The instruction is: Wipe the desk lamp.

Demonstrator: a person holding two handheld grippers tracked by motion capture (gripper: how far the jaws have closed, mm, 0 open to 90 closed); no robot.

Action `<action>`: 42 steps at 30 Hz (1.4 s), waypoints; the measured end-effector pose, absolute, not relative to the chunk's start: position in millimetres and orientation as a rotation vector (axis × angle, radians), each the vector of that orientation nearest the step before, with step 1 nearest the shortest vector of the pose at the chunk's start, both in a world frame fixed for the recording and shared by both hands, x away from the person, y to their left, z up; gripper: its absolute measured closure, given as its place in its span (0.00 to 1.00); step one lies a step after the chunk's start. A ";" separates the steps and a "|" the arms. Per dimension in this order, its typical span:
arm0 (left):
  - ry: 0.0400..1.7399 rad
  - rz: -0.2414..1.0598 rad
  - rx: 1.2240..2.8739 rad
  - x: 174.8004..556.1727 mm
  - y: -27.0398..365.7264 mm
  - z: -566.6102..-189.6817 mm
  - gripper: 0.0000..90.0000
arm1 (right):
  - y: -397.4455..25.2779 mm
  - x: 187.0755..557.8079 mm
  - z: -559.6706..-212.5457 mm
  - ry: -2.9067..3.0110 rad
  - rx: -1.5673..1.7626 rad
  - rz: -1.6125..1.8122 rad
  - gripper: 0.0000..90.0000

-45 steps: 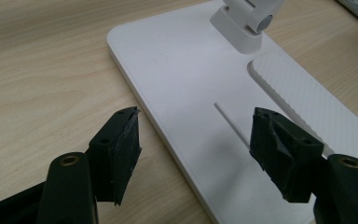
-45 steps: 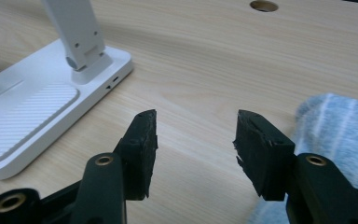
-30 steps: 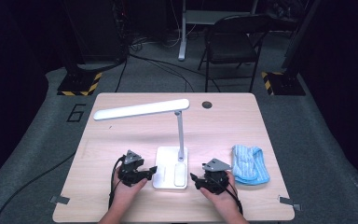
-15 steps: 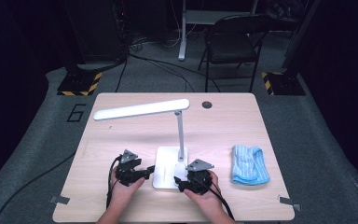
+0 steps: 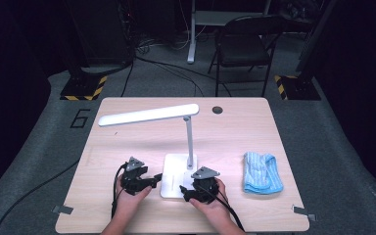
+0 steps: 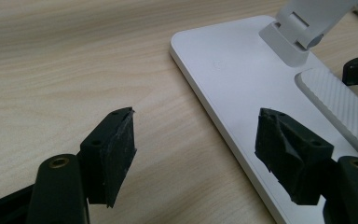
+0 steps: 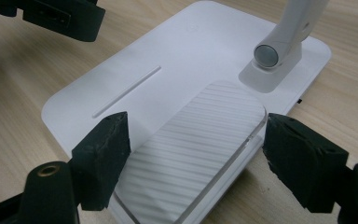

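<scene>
White lamp: desk lamp (image 5: 176, 147) stands near the middle of the wooden tabletop (image 5: 235, 127), its flat base (image 5: 177, 175) toward the near edge, its long head reaching toward the left edge.
Left tongs: left tongs (image 6: 196, 154) released, jaws wide apart, straddling the base's left edge; one jaw over bare wood, the other over the base.
Right tongs: right tongs (image 7: 196, 161) released, jaws spread either side of the ribbed clear panel (image 7: 191, 154) on the base's near right corner.
Blue cloth: folded cloth (image 5: 262, 172) lies near the right edge, apart from the lamp.
</scene>
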State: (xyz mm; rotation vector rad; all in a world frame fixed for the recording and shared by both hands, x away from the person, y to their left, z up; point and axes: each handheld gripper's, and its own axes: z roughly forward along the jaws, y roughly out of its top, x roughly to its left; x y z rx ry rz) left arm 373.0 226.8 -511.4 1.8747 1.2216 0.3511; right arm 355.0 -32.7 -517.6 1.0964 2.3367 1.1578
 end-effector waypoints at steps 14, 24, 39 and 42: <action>1.219 0.356 1.876 373.8 225.8 -512.5 0.31 | -53.4 357.3 -516.4 2.354 1.068 1.165 0.41; 1.216 0.351 1.873 374.0 225.7 -512.7 0.31 | -64.7 366.6 -517.1 2.347 1.090 1.204 0.50; 1.175 0.313 1.904 377.3 217.9 -516.7 0.29 | -83.5 381.0 -515.3 2.307 1.141 1.159 0.42; 1.163 0.306 1.906 377.8 214.6 -517.0 0.29 | -90.7 380.5 -513.4 2.301 1.156 1.157 0.41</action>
